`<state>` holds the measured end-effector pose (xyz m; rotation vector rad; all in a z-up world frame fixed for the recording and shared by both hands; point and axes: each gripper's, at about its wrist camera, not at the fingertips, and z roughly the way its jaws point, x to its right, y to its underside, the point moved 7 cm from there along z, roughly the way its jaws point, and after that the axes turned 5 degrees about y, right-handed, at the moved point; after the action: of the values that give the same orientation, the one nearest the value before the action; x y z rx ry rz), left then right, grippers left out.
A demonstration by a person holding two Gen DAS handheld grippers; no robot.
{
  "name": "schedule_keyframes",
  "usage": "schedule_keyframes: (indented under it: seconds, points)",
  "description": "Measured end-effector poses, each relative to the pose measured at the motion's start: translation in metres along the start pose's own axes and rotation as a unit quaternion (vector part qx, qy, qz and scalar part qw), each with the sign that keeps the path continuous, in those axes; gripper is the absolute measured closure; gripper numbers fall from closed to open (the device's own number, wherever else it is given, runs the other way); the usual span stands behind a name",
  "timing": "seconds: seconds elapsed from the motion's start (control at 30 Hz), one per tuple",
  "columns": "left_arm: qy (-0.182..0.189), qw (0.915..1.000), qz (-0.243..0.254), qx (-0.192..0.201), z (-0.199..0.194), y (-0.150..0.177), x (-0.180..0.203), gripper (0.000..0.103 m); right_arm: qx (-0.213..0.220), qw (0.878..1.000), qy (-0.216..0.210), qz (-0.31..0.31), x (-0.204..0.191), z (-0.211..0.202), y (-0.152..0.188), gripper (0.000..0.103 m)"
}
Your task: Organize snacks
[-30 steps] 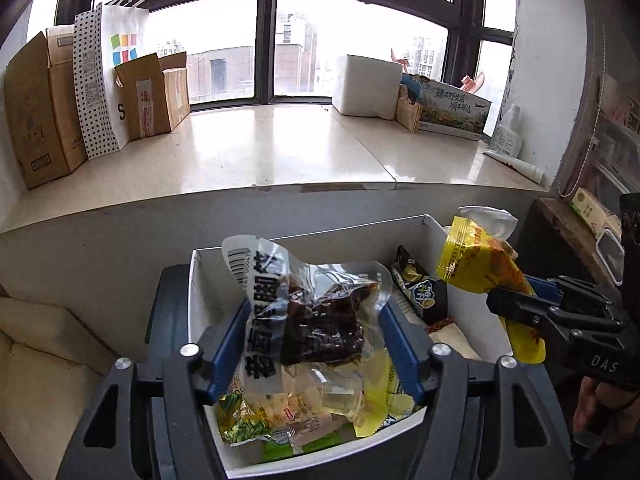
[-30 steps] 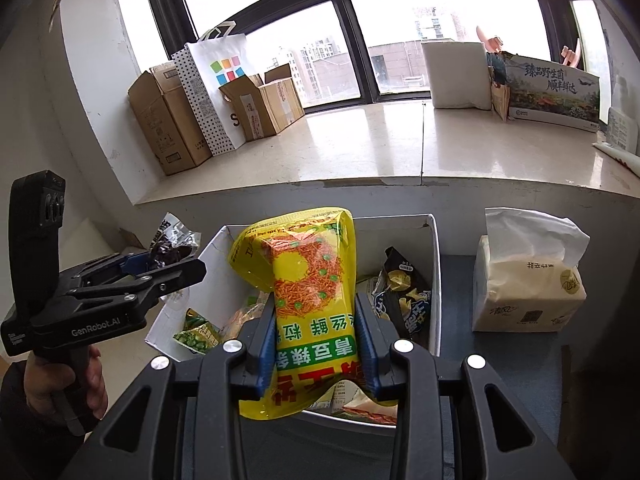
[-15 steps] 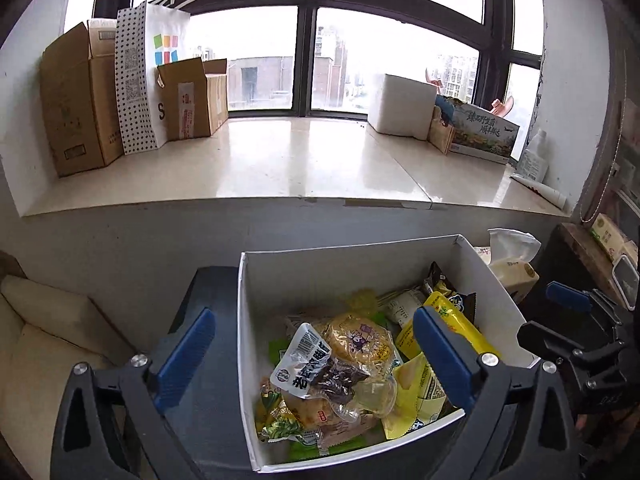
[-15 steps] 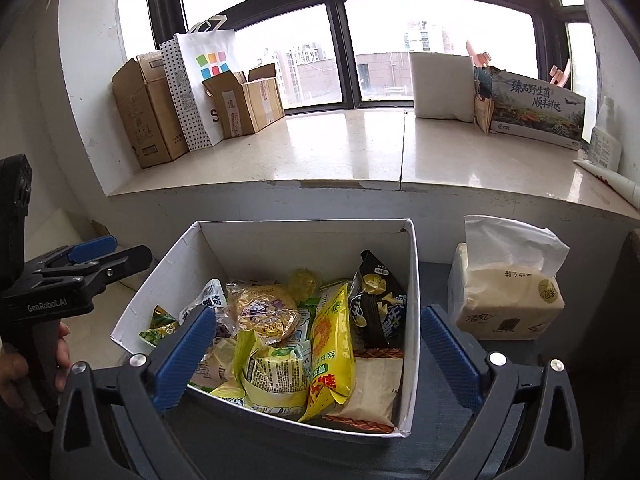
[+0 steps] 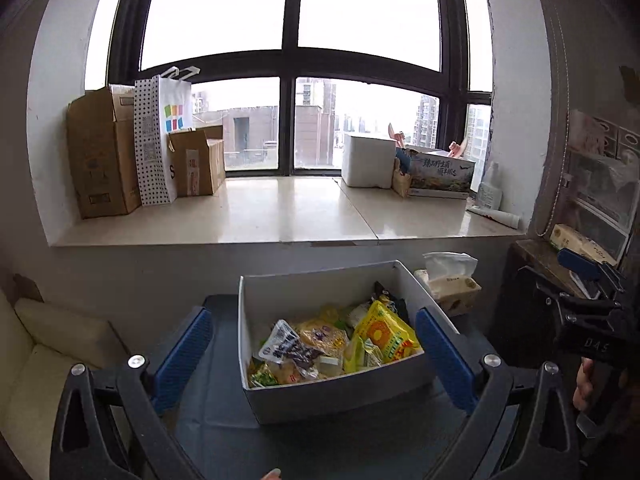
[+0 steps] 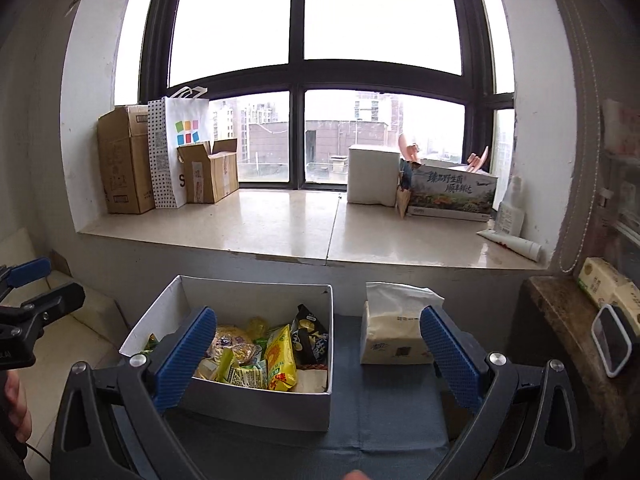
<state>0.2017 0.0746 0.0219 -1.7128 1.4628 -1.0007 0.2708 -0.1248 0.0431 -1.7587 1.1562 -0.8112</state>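
A white box [image 5: 320, 280] on a dark blue table top holds several snack packets. Among them are a yellow packet [image 5: 384, 336] and a clear pack with dark contents [image 5: 288, 346]. My left gripper [image 5: 312, 320] hangs above and in front of the box, its jaws opening wide with nothing between the pads. My right gripper [image 6: 316, 320] is open and empty too, back from the same box [image 6: 256, 292]; the yellow packet [image 6: 282, 356] lies inside. Each gripper appears at the edge of the other's view: the right gripper [image 5: 560, 276], the left gripper [image 6: 56, 280].
A tissue pack [image 6: 394, 336] stands right of the box on the table [image 6: 380, 400]. Behind is a wide window sill [image 6: 280, 224] with cardboard boxes [image 6: 124, 160] and a paper bag. A cream sofa [image 5: 48, 344] is at left, a wooden shelf [image 6: 560, 312] at right.
Both grippers opened and dropped their packets into the box: the left the clear dark-filled pack, the right the yellow one. Both then pulled back and up, away from the box.
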Motion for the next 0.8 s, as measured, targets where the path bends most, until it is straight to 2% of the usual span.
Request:
schedule_keyframes:
  seconds: [0.07, 0.17, 0.23, 0.3, 0.5, 0.7, 0.8]
  points:
    - [0.017, 0.9997, -0.006, -0.018, -0.007, 0.014, 0.005, 0.000, -0.003, 1.000, -0.011, 0.000, 0.002, -0.017, 0.005, 0.000]
    - [-0.008, 0.9994, 0.007, -0.033, -0.018, 0.038, 0.011, 0.000, -0.020, 0.999, -0.036, -0.003, 0.002, -0.039, 0.019, 0.000]
    - [-0.026, 0.9989, 0.015, -0.035, -0.027, 0.050, 0.014, 0.000, -0.016, 0.999, -0.040, 0.006, 0.006, -0.055, 0.029, 0.000]
    - [-0.030, 0.9985, 0.019, -0.042, -0.034, 0.060, 0.020, 0.000, -0.026, 0.999, -0.042, 0.017, 0.009, -0.065, 0.042, 0.000]
    - [0.026, 0.9969, 0.025, -0.070, -0.056, 0.089, 0.049, 0.000, -0.062, 0.996, -0.059, 0.029, 0.002, -0.089, 0.085, 0.000]
    - [0.031, 0.9972, 0.034, -0.059, -0.076, 0.097, 0.063, 0.000, -0.072, 0.993, -0.083, 0.045, -0.002, -0.109, 0.099, 0.000]
    - [0.039, 0.9967, 0.039, -0.060, -0.076, 0.095, 0.066, 0.000, -0.070, 0.994, -0.073, 0.038, -0.003, -0.111, 0.096, 0.000]
